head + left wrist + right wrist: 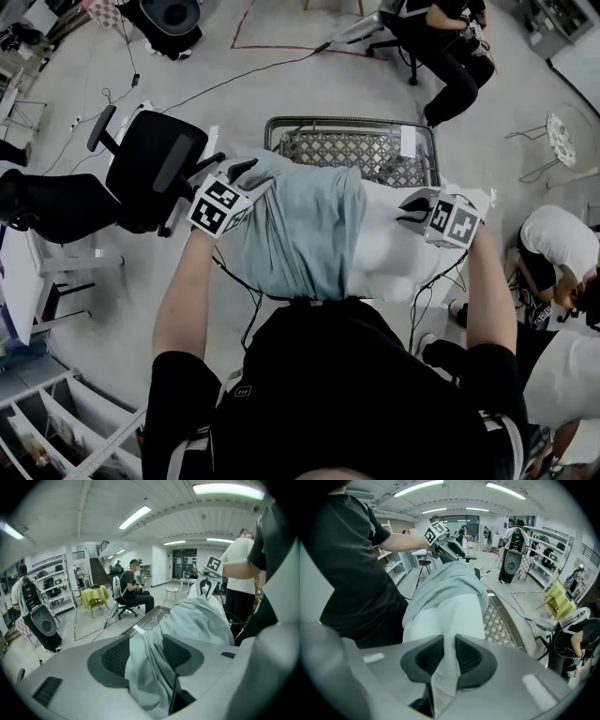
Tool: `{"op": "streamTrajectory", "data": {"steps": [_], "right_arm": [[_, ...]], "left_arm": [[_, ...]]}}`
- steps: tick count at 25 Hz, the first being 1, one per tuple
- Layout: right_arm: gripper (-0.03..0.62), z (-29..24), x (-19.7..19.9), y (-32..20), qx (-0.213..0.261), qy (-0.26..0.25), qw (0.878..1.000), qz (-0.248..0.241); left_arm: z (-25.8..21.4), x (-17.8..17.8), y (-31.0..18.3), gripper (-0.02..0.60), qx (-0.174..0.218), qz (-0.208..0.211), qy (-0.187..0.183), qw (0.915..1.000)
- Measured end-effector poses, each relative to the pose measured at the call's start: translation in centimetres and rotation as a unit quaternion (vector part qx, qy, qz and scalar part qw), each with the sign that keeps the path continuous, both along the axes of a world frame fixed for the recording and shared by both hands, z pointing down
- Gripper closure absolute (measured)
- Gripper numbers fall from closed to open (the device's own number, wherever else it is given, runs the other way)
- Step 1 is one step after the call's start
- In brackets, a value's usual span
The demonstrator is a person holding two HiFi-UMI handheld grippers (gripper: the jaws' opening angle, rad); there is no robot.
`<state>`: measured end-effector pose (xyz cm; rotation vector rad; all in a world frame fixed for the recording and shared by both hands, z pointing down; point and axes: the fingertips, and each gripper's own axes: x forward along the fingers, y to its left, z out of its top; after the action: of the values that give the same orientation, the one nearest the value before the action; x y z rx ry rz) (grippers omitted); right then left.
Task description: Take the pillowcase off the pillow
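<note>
A pillow (398, 253) is held crosswise in front of the person, above the near edge of a wire basket (347, 123). The pillowcase (300, 234) covers the pillow's left half and the right half lies bare. The left gripper (242, 176) is at the pillowcase's left end, with cloth between its parted jaws. The right gripper (412, 211) is at the pillow's right end, jaws pinching its corner. An office chair (155, 169) stands left of the basket. A seated person (455, 56) is beyond its far right corner, and a stool (561, 141) is off to the right.
</note>
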<state>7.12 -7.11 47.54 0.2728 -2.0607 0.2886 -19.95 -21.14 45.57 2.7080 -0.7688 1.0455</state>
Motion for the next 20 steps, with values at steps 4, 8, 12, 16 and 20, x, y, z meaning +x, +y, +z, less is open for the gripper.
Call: {"op": "streamTrajectory", "data": {"steps": [4, 8, 12, 16, 20], "right_arm": [[0.513, -0.6, 0.4, 1.6, 0.005, -0.015, 1.0, 0.012], [0.513, -0.6, 1.2, 2.7, 0.007, -0.017, 1.0, 0.014], [0.514, -0.7, 1.3, 3.4, 0.012, -0.019, 1.0, 0.016], [0.514, -0.7, 1.2, 4.1, 0.005, 0.002, 1.0, 0.022], [0.516, -1.0, 1.3, 4.8, 0.004, 0.014, 0.999, 0.034]], "left_arm": [[-1.3, 0.1, 0.3, 0.336, -0.015, 0.031, 0.034, 0.9988], [-1.9, -1.3, 1.2, 0.339, -0.006, 0.071, -0.006, 0.9974], [0.5, -2.7, 1.5, 0.337, 0.031, 0.139, -0.157, 0.9773], [1.4, -3.2, 0.9, 0.337, 0.096, 0.208, -0.267, 0.9362], [2.0, -2.7, 0.2, 0.339, 0.116, 0.25, -0.293, 0.9157]]}}
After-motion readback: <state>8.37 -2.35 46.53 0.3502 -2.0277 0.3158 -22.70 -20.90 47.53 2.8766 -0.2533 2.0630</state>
